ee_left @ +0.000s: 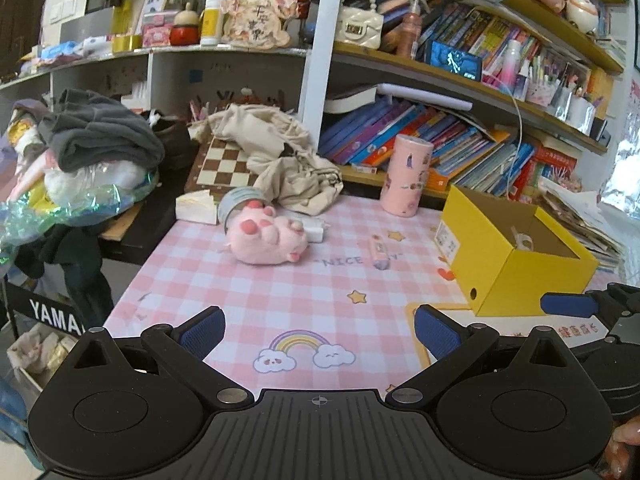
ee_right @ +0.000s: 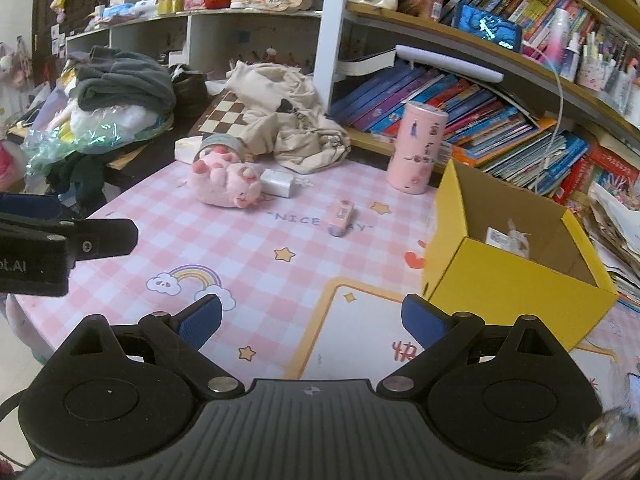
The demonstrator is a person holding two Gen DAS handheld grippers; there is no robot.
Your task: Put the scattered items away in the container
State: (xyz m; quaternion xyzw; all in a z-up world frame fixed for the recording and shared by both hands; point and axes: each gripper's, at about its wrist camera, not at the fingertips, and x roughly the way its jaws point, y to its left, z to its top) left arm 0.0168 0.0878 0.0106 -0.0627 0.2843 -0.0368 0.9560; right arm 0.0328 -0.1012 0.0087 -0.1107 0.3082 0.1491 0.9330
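both tongs spread wide, empty; small pink oblong eraser packet [ee_right: 341,216] lies mid-bench, long axis pointing away, nearer right tongs [ee_right: 311,322], open yellow cardboard box [ee_right: 512,280] just right

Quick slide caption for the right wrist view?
Open right gripper faces pink plush toy, small eraser and yellow box.

Pink-and-white checked tablecloth [ee_left: 248,292] with rainbow, clouds and yellow stars, yellow cardboard box [ee_left: 516,276] with brown inside, pink plush toy [ee_left: 266,238], pink tumbler [ee_left: 406,174] with small figures, brown-and-cream chessboard [ee_left: 224,166], beige cloth [ee_left: 280,160], blue gripper pads [ee_left: 202,330].
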